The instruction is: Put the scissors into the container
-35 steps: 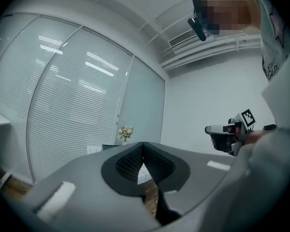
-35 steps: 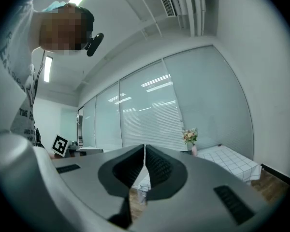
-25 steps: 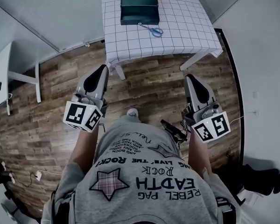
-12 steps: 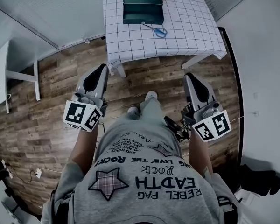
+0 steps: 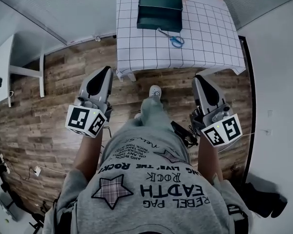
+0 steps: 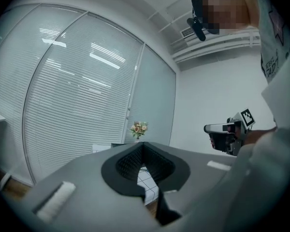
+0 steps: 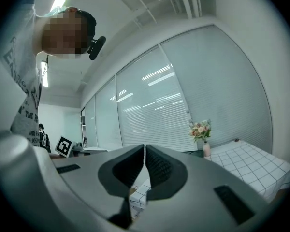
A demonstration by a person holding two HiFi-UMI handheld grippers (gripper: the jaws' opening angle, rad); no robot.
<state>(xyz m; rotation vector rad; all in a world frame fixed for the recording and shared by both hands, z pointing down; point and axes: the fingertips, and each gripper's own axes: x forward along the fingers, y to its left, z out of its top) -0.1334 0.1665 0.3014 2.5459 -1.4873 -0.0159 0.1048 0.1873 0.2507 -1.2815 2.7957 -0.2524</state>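
A dark green rectangular container (image 5: pixel 160 9) stands with its top open at the far end of a surface (image 5: pixel 210 43) draped in a white cloth with a black grid. The blue-handled metal scissors (image 5: pixel 175 39) lie flat on the cloth just beside the container's near right corner. Their blades point toward it and their handles away; whether the tips touch it cannot be told. Both grippers are well short of the container, over the brown wooden plank floor (image 5: pixel 53 111), and point level toward it. The left gripper (image 5: pixel 106 72) has its jaws pressed together with nothing between them. The right gripper (image 5: pixel 199 80) is likewise closed tight and empty. A small vase of pink flowers (image 7: pixel 201 132) stands beyond the container.
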